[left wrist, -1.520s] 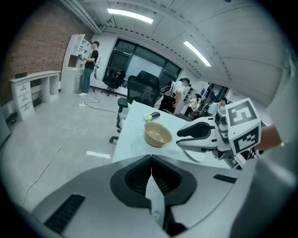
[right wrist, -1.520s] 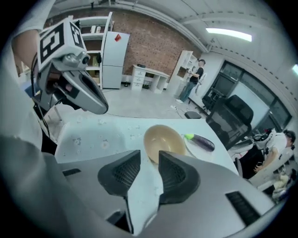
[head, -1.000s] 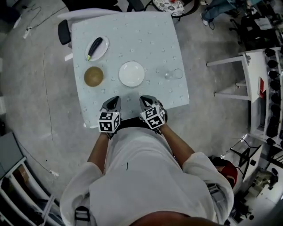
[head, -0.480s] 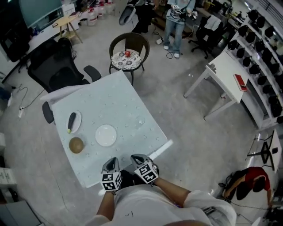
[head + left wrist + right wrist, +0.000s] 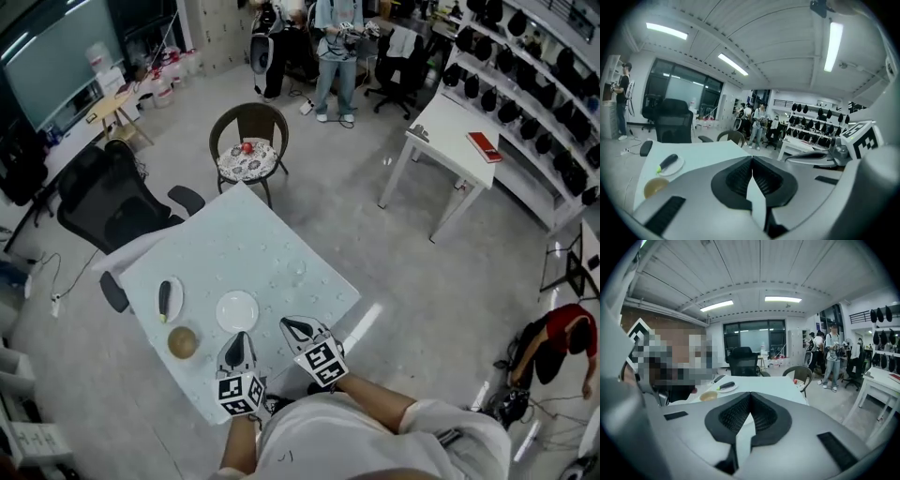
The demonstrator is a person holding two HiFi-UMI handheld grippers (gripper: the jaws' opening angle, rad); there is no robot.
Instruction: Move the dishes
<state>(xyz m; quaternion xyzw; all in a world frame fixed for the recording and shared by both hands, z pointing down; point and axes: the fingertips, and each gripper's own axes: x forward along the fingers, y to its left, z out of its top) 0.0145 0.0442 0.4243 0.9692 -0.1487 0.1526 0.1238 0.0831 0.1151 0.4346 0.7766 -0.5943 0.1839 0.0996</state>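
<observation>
**Both hand-held grippers closed and empty at the near edge of the desk, dishes just ahead**

A pale square desk [image 5: 253, 246] is seen from above, set cornerwise to the person. The left hand-held gripper [image 5: 240, 336] and the right hand-held gripper [image 5: 290, 324] are held side by side at its near edge, pointing forward. In each gripper's own view the ribbed black pads are shown pressed together with nothing between them.

All the dishes are found ahead of the grippers and toward the left. An empty white round plate [image 5: 236, 310] lies just beyond the tip of the left hand-held gripper and is judged nearer to it than to the right one. A brown round bowl [image 5: 182, 342] sits near that gripper's left side. Beyond the bowl, a small white oval plate [image 5: 170, 302] carries a dark aubergine [image 5: 165, 298], whose long axis runs away from the person, roughly along the desk's left edge. A clear drinking glass [image 5: 298, 272] stands further off, ahead of the right hand-held gripper.

The left hand is judged better placed for all three dishes.

No brand, label or readable writing is visible. Only black-and-white square patterns are seen on the marker cubes [image 5: 239, 394].
</observation>
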